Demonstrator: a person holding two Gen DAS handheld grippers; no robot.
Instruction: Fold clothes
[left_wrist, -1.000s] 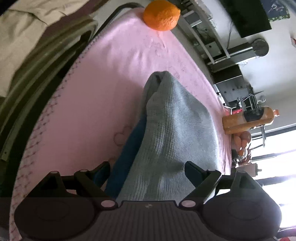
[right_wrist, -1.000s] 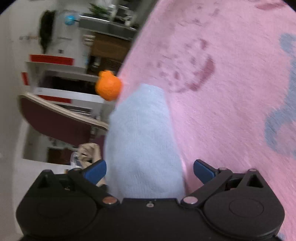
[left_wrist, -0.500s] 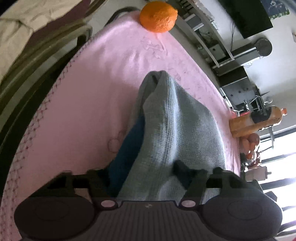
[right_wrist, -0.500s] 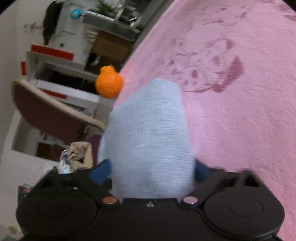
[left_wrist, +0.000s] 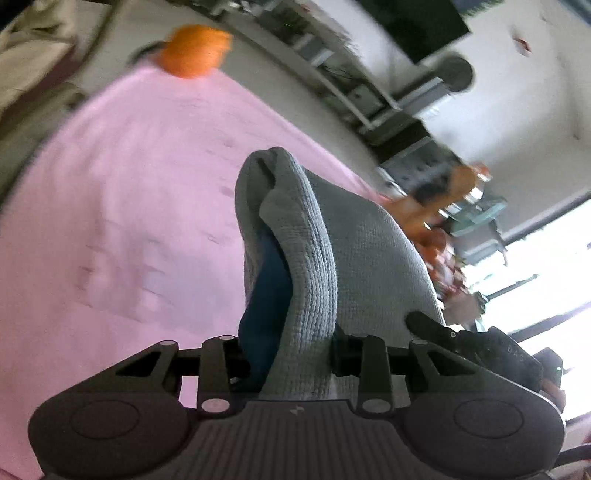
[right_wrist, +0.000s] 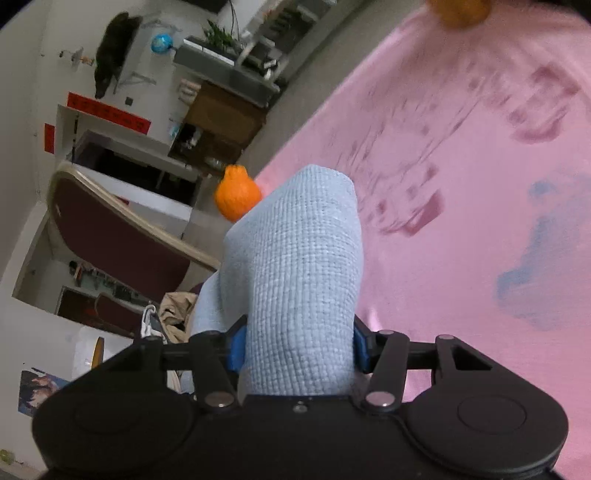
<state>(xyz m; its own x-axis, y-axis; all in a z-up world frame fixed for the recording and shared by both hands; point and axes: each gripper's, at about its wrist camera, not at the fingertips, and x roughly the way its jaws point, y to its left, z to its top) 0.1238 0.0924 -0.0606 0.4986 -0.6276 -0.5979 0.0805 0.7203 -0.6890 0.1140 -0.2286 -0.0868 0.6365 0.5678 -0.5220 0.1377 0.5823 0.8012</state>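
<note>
A grey-blue knit garment (left_wrist: 351, 251) with a dark blue inner layer rises off the pink cloth (left_wrist: 129, 203) in a bunched fold. My left gripper (left_wrist: 290, 350) is closing on its near edge, and the fingers pinch the fabric from both sides. In the right wrist view the same garment (right_wrist: 303, 240) looks pale blue and stands up from the pink cloth (right_wrist: 461, 258). My right gripper (right_wrist: 297, 347) is closing too, its blue pads pressed against the sides of the fold.
An orange fruit (left_wrist: 194, 50) sits at the cloth's far corner, also seen as an orange fruit (right_wrist: 236, 195) behind the garment. A second orange fruit (right_wrist: 460, 11) lies at the top edge. A maroon chair (right_wrist: 110, 229) stands beside the table. Shelves and furniture fill the room behind.
Both grippers went from wide open around the garment to pinched on it. Both have risen and lifted the fabric off the pink cloth.
</note>
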